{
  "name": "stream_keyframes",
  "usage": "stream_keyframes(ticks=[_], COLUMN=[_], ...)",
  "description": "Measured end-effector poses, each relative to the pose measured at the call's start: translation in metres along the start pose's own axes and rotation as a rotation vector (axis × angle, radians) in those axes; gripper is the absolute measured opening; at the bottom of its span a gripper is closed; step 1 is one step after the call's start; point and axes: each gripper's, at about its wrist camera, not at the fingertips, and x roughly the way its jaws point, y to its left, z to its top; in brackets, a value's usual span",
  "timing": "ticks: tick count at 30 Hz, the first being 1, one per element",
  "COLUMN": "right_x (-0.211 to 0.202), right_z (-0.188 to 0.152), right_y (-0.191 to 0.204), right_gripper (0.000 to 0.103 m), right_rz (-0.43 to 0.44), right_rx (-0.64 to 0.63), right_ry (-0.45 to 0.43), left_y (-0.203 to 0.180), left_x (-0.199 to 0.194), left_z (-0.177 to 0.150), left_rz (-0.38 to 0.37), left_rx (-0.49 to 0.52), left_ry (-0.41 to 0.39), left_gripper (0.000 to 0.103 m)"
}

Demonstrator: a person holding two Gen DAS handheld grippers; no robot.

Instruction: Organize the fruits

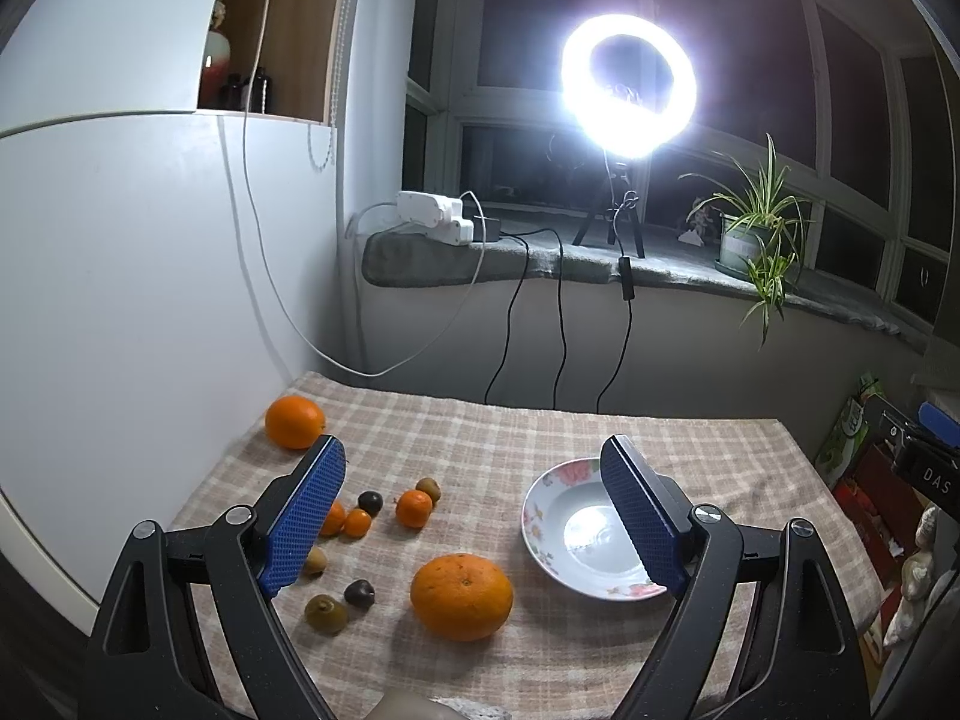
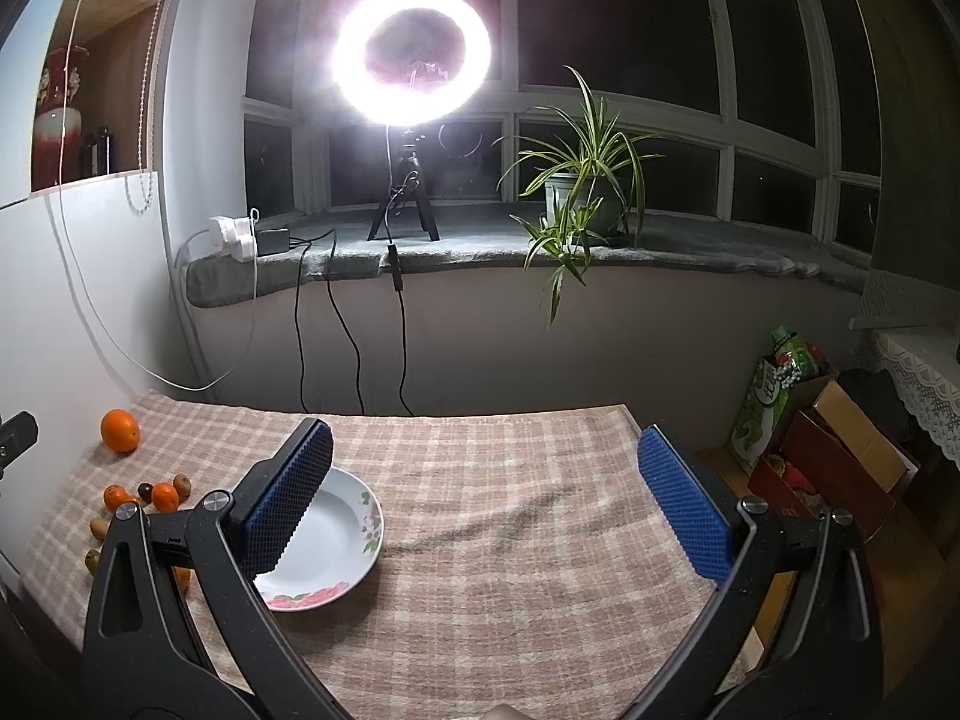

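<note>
Since both claws hang above the cloth with nothing in them and the plate (image 1: 543, 531) lies bare, the sorting looks not yet begun; the step in hand seems to be choosing a first fruit. Going from the left in the left wrist view: one orange (image 1: 294, 422) sits alone at the far left corner of the checked tablecloth (image 1: 480, 432), well apart from the rest. Nearer lies a loose cluster: three small mandarins, one half hidden behind the blue pad at (image 1: 332, 519), one at (image 1: 357, 522), one at (image 1: 414, 508); three brownish kiwis, at (image 1: 314, 560), (image 1: 326, 614) and (image 1: 428, 487); and two dark round fruits, perhaps passion fruit, at (image 1: 370, 502) and (image 1: 359, 592). One large tangerine (image 1: 461, 597) rests between the cluster and the single flowered plate. The left gripper (image 1: 474, 516) has its jaws spread wide, empty, framing the tangerine and the plate's edge. Further right, the right gripper (image 2: 486, 504) likewise stands wide apart over bare cloth, holding nothing. The next move probably calls for lowering the left claw around the tangerine and closing gently, as round fruit may roll.
</note>
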Motion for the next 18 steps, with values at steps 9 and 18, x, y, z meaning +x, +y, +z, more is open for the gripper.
stream_keyframes(ticks=[9, 18], right_x=[0.0008, -0.0002], right_z=[-0.0006, -0.0016], right_y=[-0.0003, 0.0004], right_gripper=[0.103, 0.103], right_rz=[0.001, 0.004], right_rx=[0.001, 0.002], right_ry=[-0.002, -0.002], left_y=[-0.0005, 0.0003], left_x=[-0.0009, -0.0004], left_z=[0.0008, 0.0011], left_rz=[0.001, 0.001], left_rx=[-0.002, -0.003], left_ry=[0.003, 0.005], left_gripper=[0.087, 0.087])
